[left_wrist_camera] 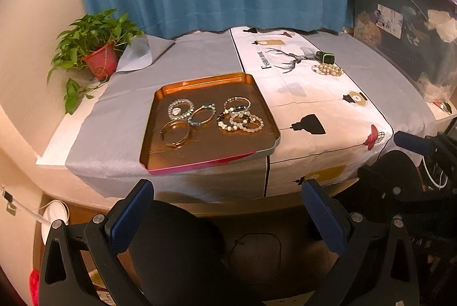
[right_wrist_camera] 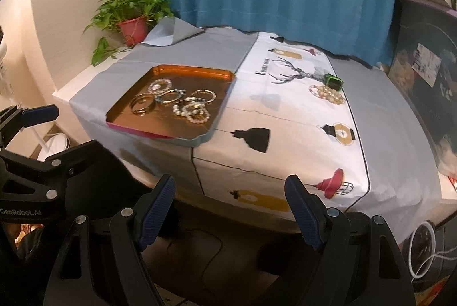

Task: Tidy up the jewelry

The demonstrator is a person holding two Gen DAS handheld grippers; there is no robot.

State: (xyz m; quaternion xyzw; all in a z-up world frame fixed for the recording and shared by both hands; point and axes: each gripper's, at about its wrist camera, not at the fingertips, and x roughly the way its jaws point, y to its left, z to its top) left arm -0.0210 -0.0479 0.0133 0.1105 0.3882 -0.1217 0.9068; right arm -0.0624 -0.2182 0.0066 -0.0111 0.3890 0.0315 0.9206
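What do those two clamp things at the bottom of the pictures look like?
Both the left gripper and the right gripper have black plastic frames with silver bolts and two fingers faced in blue textured pads. White lettering marks the left one's body.

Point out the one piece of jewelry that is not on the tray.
The pearl bracelet beside the small green box. It lies on the white printed cloth, far right of the orange tray; every other bracelet sits inside it.

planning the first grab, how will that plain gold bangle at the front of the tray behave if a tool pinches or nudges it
The gold bangle looks like a rigid metal hoop, so it should probably keep its shape rather than droop like the beaded bracelets beside it. Its smooth, shiny surface may slip between the pads. Nudged, it would likely slide across the glossy tray.
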